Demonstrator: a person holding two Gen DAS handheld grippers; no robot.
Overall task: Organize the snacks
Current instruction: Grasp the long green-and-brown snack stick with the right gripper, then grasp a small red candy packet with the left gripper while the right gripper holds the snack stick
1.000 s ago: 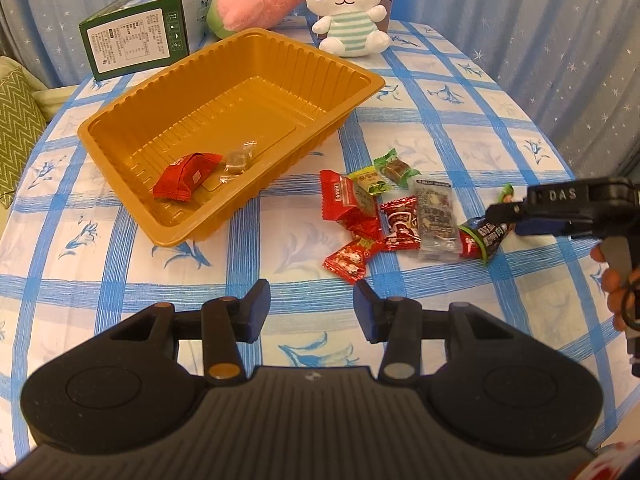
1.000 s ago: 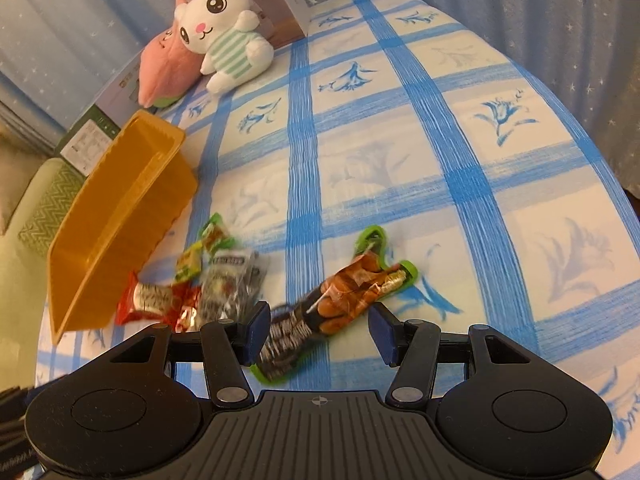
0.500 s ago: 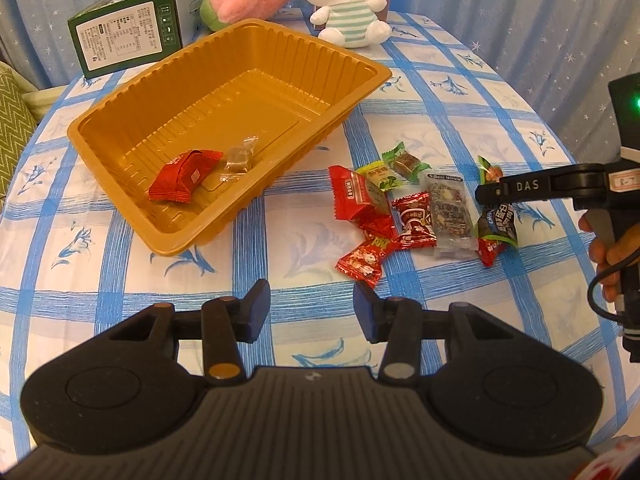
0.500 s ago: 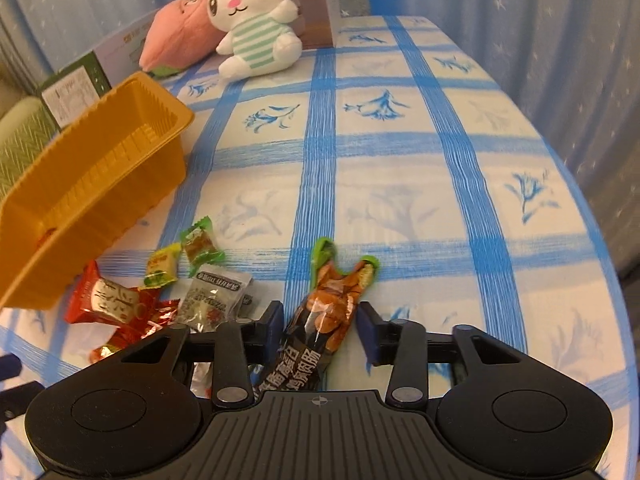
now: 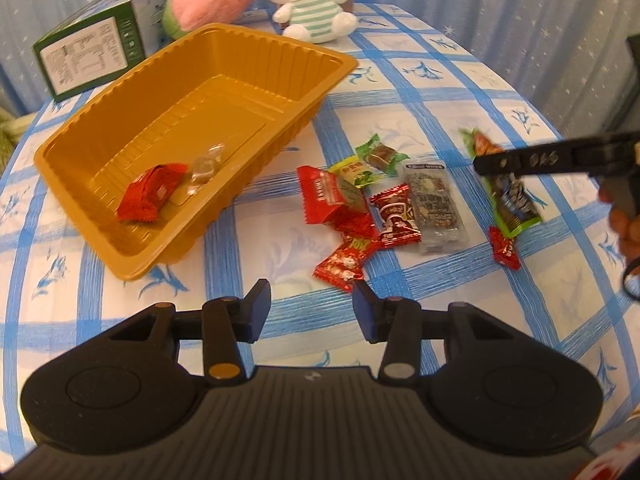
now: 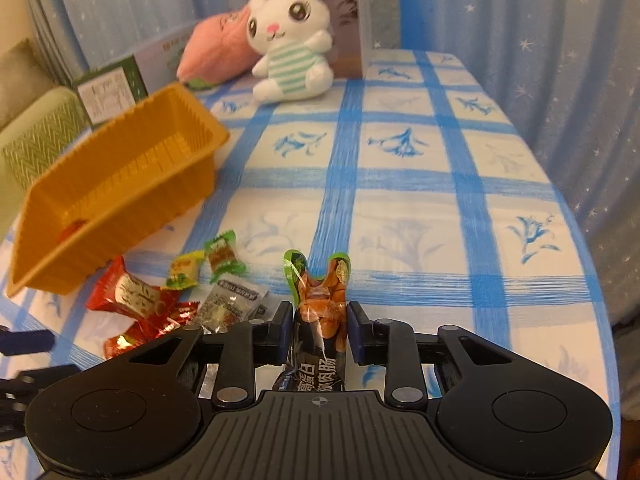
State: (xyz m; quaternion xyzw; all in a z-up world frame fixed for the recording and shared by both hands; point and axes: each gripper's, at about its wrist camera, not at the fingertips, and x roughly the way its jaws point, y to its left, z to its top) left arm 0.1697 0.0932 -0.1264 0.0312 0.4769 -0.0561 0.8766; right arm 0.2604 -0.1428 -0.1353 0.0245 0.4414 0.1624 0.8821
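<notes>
An orange plastic tray [image 5: 256, 36] [image 6: 120, 184] sits at the left of the checked table and holds a red packet [image 5: 148, 192] and a clear-wrapped candy [image 5: 206, 164]. Several loose snacks [image 5: 380, 208] [image 6: 160, 300] lie to the right of the tray. My right gripper [image 6: 320, 314] [image 5: 486, 164] has its jaws closing, with the pads pressing a long green-edged sausage pack [image 6: 318, 292] [image 5: 514, 200]. The pack hangs tilted from that gripper. A small red candy [image 5: 505, 248] lies just below it. My left gripper [image 5: 310, 300] stands open over bare cloth, in front of the snacks.
A white plush rabbit [image 5: 312, 4] [image 6: 292, 48], a pink plush [image 5: 212, 0] and a green box [image 5: 96, 52] stand at the back of the table. A grey box [image 6: 348, 20] stands behind the rabbit. The table's right edge [image 6: 592, 264] curves down past blue curtains.
My right gripper's jaws have closed in on the sausage pack, rolled it upright and raised it a little. The small red candy under it now shows. The left gripper stays open.
</notes>
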